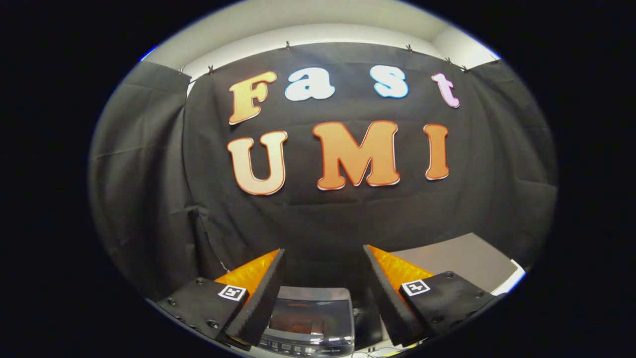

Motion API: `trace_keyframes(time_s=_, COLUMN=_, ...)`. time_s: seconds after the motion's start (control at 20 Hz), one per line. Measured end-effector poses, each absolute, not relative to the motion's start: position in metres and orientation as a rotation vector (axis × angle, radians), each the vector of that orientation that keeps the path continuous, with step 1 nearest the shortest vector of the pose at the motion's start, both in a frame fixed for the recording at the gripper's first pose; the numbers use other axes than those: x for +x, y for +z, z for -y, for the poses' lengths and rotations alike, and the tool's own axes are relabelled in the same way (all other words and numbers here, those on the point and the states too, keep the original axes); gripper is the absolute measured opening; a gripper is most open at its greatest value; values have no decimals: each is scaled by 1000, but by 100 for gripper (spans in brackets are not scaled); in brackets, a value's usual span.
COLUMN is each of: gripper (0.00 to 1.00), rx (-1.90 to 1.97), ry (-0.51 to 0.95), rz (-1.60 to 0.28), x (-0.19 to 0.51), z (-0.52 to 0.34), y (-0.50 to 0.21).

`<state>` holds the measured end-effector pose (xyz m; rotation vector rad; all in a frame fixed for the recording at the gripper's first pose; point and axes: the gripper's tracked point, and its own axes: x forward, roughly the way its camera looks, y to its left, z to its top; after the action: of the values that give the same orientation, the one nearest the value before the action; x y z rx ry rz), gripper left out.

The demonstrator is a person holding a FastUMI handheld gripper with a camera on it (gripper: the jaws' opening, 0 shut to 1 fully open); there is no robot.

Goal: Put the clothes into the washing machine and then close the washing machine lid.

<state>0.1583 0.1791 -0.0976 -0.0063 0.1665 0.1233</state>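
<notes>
Fingers of the tool [323, 258] stand wide apart and hold nothing, raised above the small grey washing machine with its clear domed lid [310, 318], likely readying an approach. Right of it, grey tabletop [462, 258]. Clothes: cannot tell.

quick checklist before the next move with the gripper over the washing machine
1. Jaws open: ok. The gripper has a wide gap and holds nothing.
2. Washing machine in reach: ok, low between the fingers, just ahead.
3. Lid open for loading: cannot tell; a clear panel seems to lie flat over it.
4. Clothes located: cannot tell; something orange shows through the panel.
5. Gripper aimed at the work: not ok, it faces the booth wall.
</notes>
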Motion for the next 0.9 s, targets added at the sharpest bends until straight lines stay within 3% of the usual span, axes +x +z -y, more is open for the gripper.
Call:
trace_keyframes(time_s=0.4, gripper=97, rx=-81, ry=57, rz=-82, x=114, z=-87, y=-23)
trace_keyframes(time_s=0.9, gripper=97, rx=-50, ry=49, rz=-37, x=75, z=-36, y=9)
